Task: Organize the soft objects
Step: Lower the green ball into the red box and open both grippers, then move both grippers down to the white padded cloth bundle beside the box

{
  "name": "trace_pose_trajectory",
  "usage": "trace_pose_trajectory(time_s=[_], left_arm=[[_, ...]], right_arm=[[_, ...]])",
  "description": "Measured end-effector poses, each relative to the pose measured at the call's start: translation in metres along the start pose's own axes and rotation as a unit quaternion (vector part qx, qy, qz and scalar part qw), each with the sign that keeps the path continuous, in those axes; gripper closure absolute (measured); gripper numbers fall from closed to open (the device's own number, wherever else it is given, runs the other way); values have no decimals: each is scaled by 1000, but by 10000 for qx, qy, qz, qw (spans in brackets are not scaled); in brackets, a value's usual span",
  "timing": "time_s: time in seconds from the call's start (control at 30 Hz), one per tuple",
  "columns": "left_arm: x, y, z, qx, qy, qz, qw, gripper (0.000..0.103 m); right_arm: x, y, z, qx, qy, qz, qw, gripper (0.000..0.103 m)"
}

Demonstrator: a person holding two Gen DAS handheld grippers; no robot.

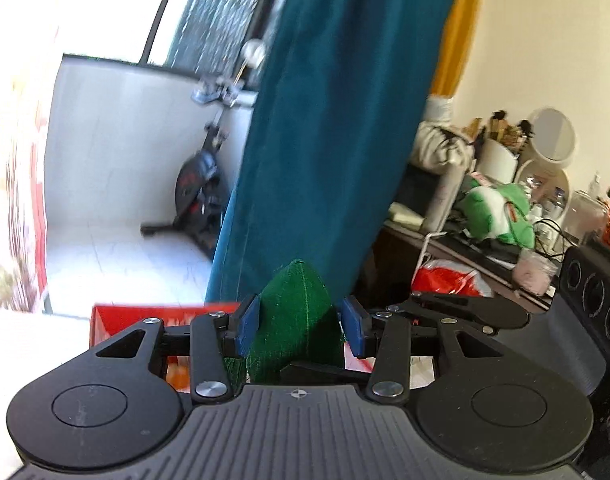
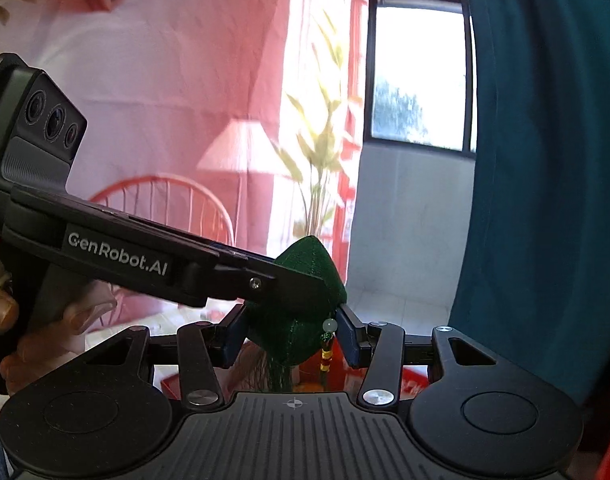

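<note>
Left gripper (image 1: 300, 320) clamped on dark green pointed fabric pouch (image 1: 295, 320), blue pads (image 1: 249, 322) pressing both its sides; pouch tip points up, held in air.

Right gripper (image 2: 291, 334) blue pads flank same green pouch (image 2: 305, 304); whether they press it, cannot tell. Pale bead and beaded tassel (image 2: 327, 350) hang from pouch.

Teal curtain (image 1: 337, 120) behind. Red box (image 1: 153, 318) below left gripper.

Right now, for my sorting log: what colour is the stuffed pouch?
Dark green pouch, clearest in the left wrist view.
</note>
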State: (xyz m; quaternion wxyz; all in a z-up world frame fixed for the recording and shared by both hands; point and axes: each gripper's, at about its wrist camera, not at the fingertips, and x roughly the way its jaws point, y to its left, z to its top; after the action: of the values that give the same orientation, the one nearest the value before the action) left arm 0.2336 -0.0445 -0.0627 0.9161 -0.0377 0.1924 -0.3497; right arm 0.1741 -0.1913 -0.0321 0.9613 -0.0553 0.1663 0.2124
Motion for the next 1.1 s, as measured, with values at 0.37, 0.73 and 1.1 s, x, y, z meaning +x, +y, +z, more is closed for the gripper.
trace_pose_trajectory(time_s=[0.37,0.73,1.1], left_arm=[[47,32,-31,-255,668,237,9972,58],[11,26,-37,213,452,1243,9910,0],[-28,1,-63,380,489,1948,9789,0]], right_arm=[[61,-14,-58,616,946,-137,9935,58],[36,-16,-79,768,1116,-916,9865,14],[-15,-7,-89,1230,1034,-1077,9811,0]])
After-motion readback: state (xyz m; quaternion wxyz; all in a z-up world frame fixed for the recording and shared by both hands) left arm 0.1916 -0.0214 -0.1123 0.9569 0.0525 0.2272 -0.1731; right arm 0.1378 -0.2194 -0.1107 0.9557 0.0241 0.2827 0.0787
